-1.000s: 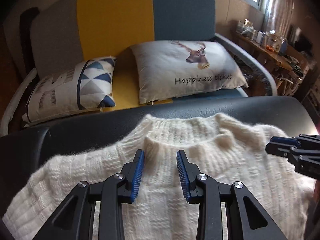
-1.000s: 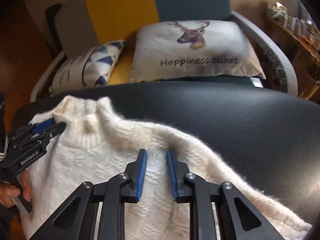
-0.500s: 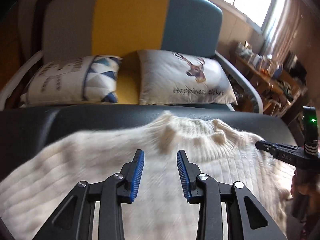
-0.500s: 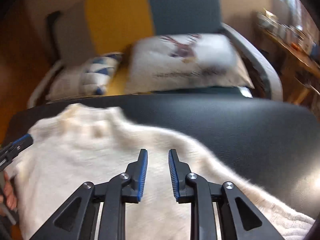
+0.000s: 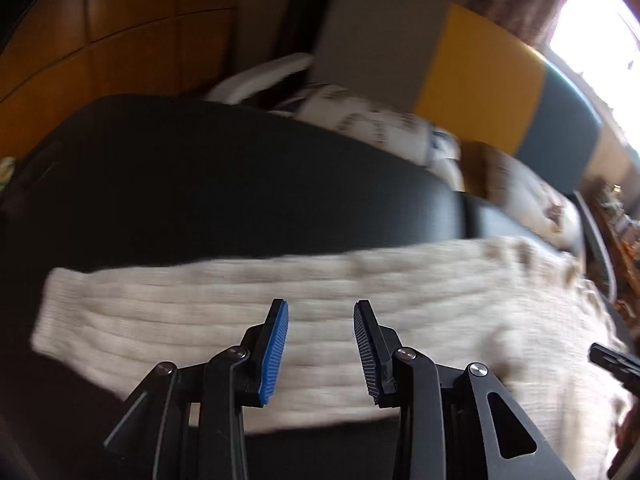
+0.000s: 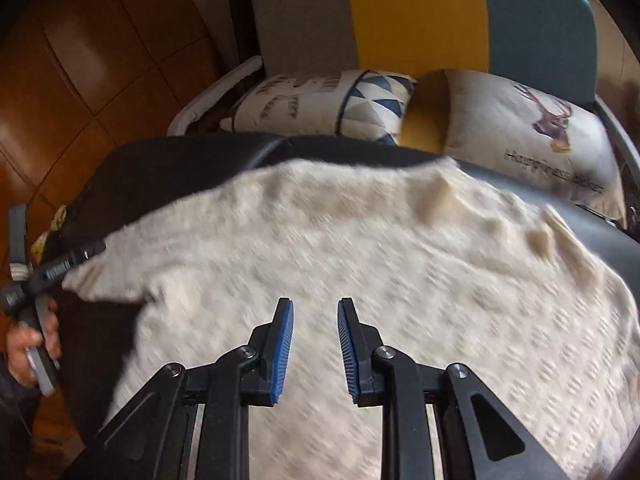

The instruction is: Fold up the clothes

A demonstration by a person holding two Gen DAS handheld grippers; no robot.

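Note:
A cream knitted sweater (image 6: 400, 272) lies spread flat on a black padded surface (image 6: 160, 168), collar toward the sofa. In the left wrist view its left sleeve (image 5: 180, 320) stretches out to a ribbed cuff (image 5: 52, 308). My left gripper (image 5: 320, 320) hovers open over that sleeve with nothing between its blue pads. From the right wrist view the left gripper (image 6: 76, 258) shows at the sleeve's end, held by a hand (image 6: 32, 344). My right gripper (image 6: 315, 316) stands open over the middle of the sweater's body, holding nothing. Its tip (image 5: 612, 364) shows at the left view's right edge.
Behind the black surface (image 5: 200, 200) stands a sofa (image 6: 420, 12) with grey, yellow and teal back panels. On it lie a triangle-patterned pillow (image 6: 320, 104) and a deer pillow (image 6: 532, 132). Wooden floor (image 6: 80, 80) lies to the left, a bright window (image 5: 600, 20) at the far right.
Both views have swung left. My left gripper moved from the collar out over the left sleeve; my right gripper moved from the right shoulder to the body's middle. Both stayed open.

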